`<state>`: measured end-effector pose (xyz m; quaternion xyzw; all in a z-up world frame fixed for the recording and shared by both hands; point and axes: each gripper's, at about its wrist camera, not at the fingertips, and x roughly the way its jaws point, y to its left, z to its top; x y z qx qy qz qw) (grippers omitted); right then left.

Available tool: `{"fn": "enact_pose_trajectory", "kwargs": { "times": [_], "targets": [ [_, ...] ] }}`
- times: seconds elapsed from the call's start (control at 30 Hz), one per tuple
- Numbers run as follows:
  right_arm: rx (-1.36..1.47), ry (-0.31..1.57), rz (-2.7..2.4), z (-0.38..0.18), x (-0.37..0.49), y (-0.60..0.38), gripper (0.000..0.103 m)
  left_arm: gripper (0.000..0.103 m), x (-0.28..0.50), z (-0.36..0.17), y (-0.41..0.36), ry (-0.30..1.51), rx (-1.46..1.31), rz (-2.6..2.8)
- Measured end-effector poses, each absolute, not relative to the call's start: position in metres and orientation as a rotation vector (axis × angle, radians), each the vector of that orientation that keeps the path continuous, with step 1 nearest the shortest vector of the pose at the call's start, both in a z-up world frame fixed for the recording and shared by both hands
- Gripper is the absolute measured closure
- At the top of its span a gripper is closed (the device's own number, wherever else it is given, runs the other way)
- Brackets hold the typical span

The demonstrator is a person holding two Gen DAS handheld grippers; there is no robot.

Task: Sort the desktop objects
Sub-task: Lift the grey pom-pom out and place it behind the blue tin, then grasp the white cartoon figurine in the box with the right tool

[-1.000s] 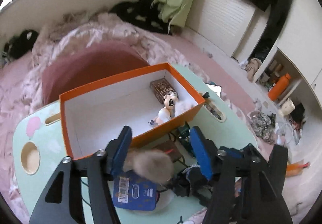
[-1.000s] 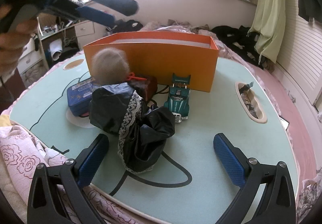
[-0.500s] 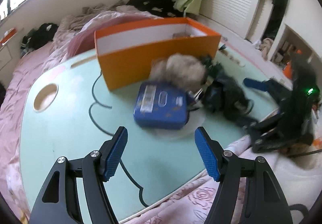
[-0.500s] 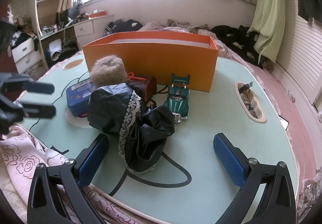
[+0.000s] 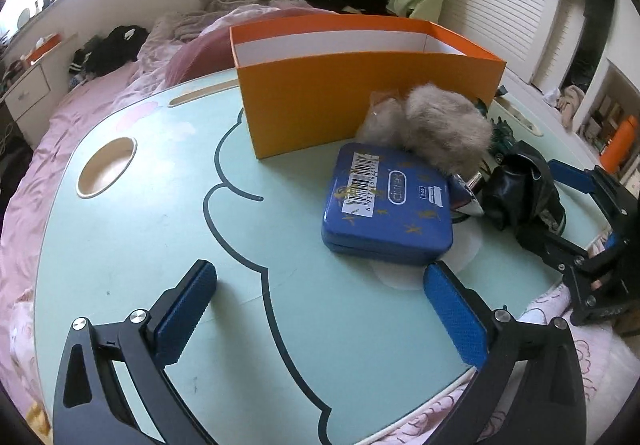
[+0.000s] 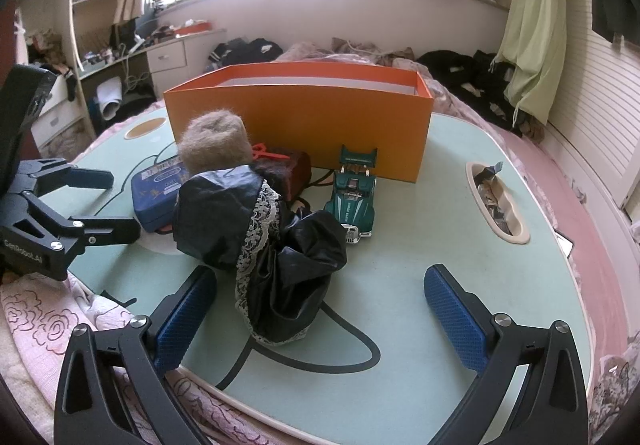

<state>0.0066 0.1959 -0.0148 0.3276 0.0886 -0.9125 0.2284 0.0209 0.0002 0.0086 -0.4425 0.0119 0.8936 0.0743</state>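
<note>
Left gripper lowered, jaws opening, empty; orange box interior now hidden.

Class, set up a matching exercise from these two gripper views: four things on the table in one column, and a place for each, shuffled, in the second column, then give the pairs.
Things
1. blue rectangular tin with a barcode sticker
2. green toy car
3. fluffy beige pompom
4. glossy black garment with white lace trim

Places
A. parked in front of the open orange cardboard box, nose pointing away from it
B. crumpled just ahead of the right gripper
C. just ahead of the left gripper, whose empty jaws are opening
D. between the tin and the box

Pairs: 1-C, 2-A, 3-D, 4-B
</note>
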Motion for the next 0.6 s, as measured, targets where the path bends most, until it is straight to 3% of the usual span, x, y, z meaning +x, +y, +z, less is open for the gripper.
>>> {"fn": "enact_pose_trajectory", "kwargs": {
  "times": [0.27,0.4,0.53,0.6],
  "targets": [
    [0.945,0.312,-2.396,-0.01,0.009,0.202,0.0,0.0,0.021,0.008,-0.001,0.032,-1.329,2.682],
    [0.924,0.385,-2.402,0.022,0.007,0.224,0.003,0.0,0.02,0.004,-0.001,0.026,-1.332,2.682],
    [0.881,0.13,-2.38,0.081,-0.027,0.24,0.005,0.0,0.019,0.004,0.001,0.027,-1.335,2.684],
    [0.953,0.008,-2.298,0.103,-0.06,0.233,0.021,0.0,0.019,0.004,0.001,0.025,-1.334,2.683]
  ]
}}
